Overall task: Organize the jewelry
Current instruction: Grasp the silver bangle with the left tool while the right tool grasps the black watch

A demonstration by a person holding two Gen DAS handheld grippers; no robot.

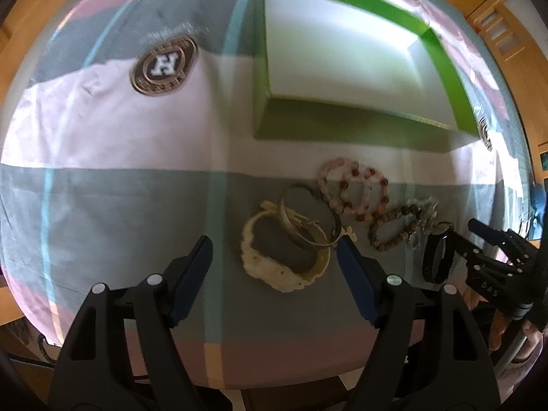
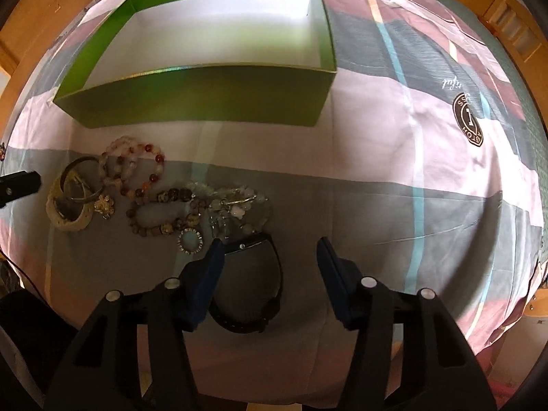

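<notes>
A pile of jewelry lies on a striped cloth in front of an open green box (image 1: 342, 120) (image 2: 198, 99) with a white, bare inside. My left gripper (image 1: 274, 250) points down, open, straddling a cream bracelet (image 1: 274, 275) (image 2: 68, 222) with metal bangles (image 1: 308, 236) (image 2: 80, 198) lying on it; the pads do not press it. My right gripper (image 2: 270, 251) is open around a black band (image 2: 279, 274) (image 1: 435, 257), whose edge sits by the left pad. Pink and red bead bracelets (image 1: 352, 188) (image 2: 133, 164) and a brown bead bracelet (image 1: 390, 229) (image 2: 161, 212) lie between.
Clear beads and silver pieces (image 2: 236, 202) and an oval pendant (image 2: 189, 239) lie just beyond the black band. The cloth (image 1: 120, 188) (image 2: 394, 171) has round badge prints. Wooden furniture (image 2: 513, 24) rings the bed. Open cloth stretches left of the left gripper and right of the right one.
</notes>
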